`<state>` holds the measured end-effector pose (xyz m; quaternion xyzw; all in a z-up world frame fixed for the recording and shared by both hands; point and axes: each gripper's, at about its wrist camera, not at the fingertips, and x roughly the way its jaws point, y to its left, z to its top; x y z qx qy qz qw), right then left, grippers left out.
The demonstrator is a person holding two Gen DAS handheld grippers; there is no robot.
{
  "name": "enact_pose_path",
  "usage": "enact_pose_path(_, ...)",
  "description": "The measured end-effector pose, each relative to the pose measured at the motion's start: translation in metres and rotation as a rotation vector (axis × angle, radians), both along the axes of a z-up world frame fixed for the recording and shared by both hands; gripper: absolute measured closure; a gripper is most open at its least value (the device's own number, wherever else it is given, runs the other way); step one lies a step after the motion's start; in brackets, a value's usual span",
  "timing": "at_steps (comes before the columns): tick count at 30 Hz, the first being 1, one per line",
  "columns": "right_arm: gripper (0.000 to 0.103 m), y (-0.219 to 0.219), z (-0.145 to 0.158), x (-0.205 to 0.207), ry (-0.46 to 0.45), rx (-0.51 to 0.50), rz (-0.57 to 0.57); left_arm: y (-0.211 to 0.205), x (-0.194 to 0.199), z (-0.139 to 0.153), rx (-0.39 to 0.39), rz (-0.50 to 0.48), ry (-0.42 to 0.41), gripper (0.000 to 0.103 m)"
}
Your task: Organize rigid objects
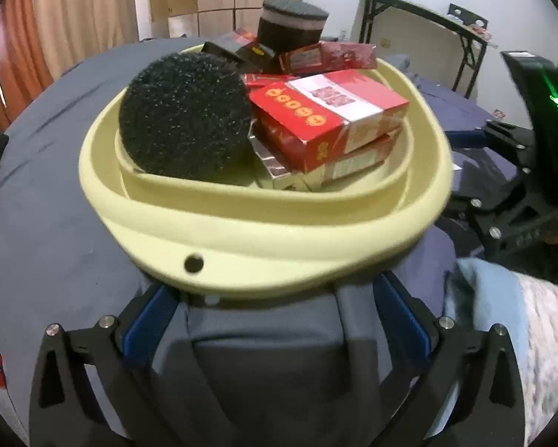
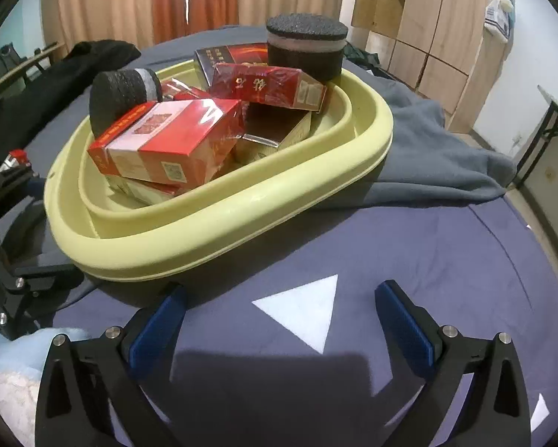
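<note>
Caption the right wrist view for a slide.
Open right tongs hover over the blue cloth, short of a yellow basin piled with red boxes and black sponges.

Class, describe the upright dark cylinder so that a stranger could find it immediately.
Start at the pale yellow basin on the blue cloth. At its far end, behind the red boxes, stands the dark cylinder. Unlike the other foam roll lying on its side, it stands upright with a pale band under its top.
</note>
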<state>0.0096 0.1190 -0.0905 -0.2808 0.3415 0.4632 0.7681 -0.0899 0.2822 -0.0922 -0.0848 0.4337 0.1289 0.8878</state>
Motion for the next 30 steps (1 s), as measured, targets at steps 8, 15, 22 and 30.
enact_pose_path(8,0.0,0.0038,-0.002,-0.0026,-0.014,0.0,-0.001,0.0064,0.0096,0.0011,-0.001,0.001,0.002,0.0)
enact_pose_path(15,0.0,0.003,-0.0017,-0.0024,-0.013,0.001,-0.001,0.0049,0.0066,0.0013,0.01,-0.001,0.006,0.0)
enact_pose_path(22,0.0,0.002,-0.0011,-0.003,-0.012,0.002,-0.001,0.0046,0.0078,0.0008,0.01,-0.001,0.006,0.0)
enact_pose_path(30,0.0,0.0024,-0.0014,-0.0028,-0.013,0.002,-0.001,0.0045,0.0076,0.0008,0.01,-0.001,0.006,0.0)
